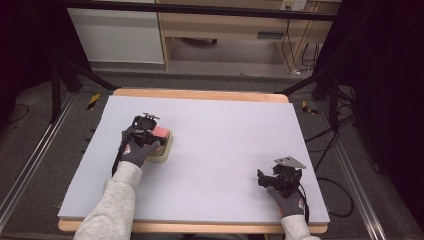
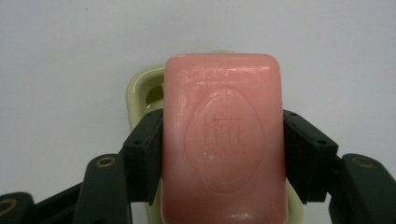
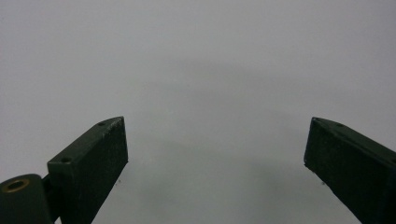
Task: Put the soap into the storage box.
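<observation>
soap: pink rounded bar of soap (image 2: 223, 140), left side of the table, right over the dish
dish: pale yellow plastic soap dish (image 2: 142, 91), sitting under it
left gripper (image 2: 223, 156): clamped on the soap's sides
right gripper (image 3: 215, 154): jaws wide, nothing in them, near right of the light grey tabletop (image 1: 225, 140)

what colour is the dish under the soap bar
Pale yellow-green; the dish shows best in the left gripper view, peeking out beneath the pink soap bar.

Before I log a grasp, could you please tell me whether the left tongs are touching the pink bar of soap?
Touching: in the left gripper view, both pads of the left tongs press the sides of the pink bar of soap.
</observation>
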The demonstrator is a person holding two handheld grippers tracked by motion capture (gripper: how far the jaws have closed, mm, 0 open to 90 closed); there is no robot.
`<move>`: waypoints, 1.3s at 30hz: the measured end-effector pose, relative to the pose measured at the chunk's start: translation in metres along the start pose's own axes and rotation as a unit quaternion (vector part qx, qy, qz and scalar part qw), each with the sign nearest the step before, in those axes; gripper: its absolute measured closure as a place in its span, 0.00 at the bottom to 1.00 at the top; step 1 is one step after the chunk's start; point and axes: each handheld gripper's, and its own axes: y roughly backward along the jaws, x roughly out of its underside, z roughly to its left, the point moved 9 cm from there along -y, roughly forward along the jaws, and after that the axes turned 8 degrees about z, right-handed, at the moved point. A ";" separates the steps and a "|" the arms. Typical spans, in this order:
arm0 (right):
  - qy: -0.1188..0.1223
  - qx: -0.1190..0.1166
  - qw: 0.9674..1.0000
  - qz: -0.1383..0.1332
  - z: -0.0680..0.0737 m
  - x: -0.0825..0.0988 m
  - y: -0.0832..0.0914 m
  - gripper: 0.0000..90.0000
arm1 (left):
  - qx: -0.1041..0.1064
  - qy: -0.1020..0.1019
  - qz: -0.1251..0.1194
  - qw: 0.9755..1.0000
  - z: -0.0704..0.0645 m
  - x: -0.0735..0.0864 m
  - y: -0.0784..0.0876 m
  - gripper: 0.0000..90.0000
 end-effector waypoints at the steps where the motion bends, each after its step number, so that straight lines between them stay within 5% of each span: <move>1: 0.000 0.000 1.000 0.000 0.000 0.000 0.000 0.07 | 0.000 0.000 0.000 1.000 0.000 0.000 0.000 0.42; 26: -0.003 0.003 1.000 0.000 -0.002 0.000 0.001 0.07 | 0.005 0.001 0.013 1.000 0.000 0.012 -0.013 0.42; 32: -0.006 0.002 1.000 0.001 -0.002 0.001 0.001 0.07 | 0.004 0.000 0.008 1.000 0.000 0.012 -0.014 0.41; 39: -0.003 0.003 1.000 -0.001 -0.004 0.001 0.000 0.07 | 0.025 0.009 -0.026 0.999 0.001 0.010 -0.006 0.35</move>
